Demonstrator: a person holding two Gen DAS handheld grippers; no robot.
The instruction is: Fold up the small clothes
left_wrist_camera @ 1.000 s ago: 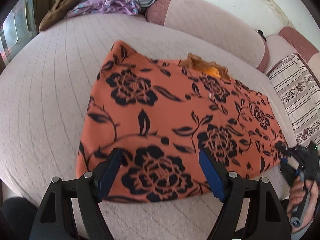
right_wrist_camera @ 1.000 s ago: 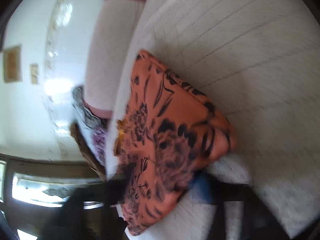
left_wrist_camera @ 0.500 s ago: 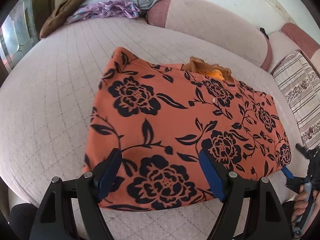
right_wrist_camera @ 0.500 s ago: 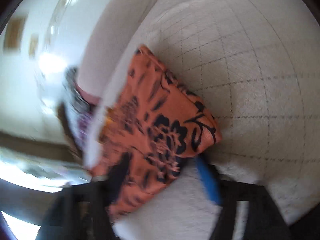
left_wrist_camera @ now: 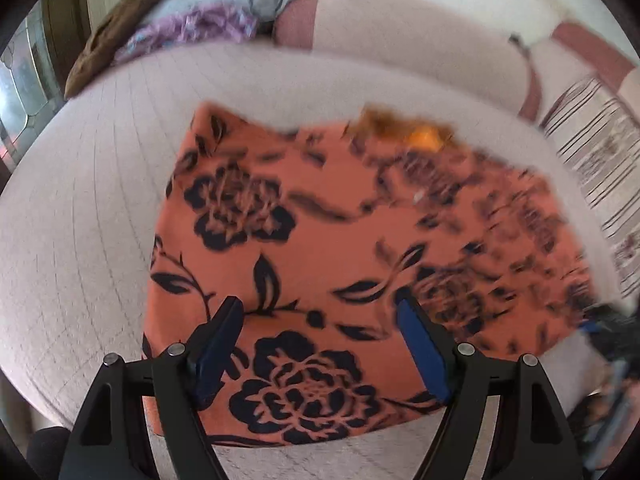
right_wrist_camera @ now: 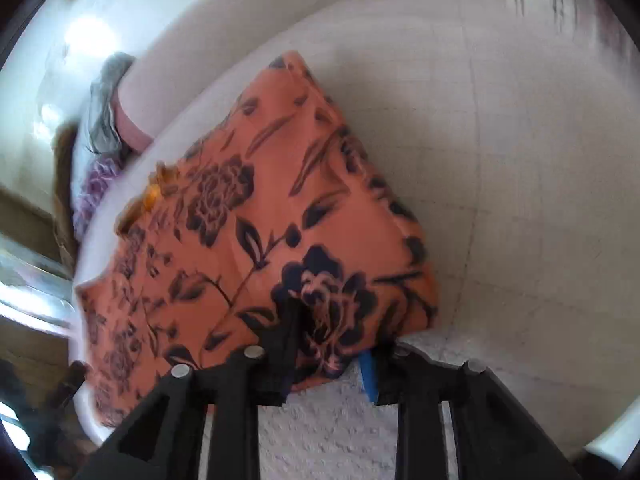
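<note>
only the right wrist view showed the right tongs, just closing, pinching the orange floral garment on the sofa; left tongs hung spread above it.

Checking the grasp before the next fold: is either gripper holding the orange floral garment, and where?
The right gripper pinches the orange floral garment at its near corner; the left gripper holds nothing.
</note>
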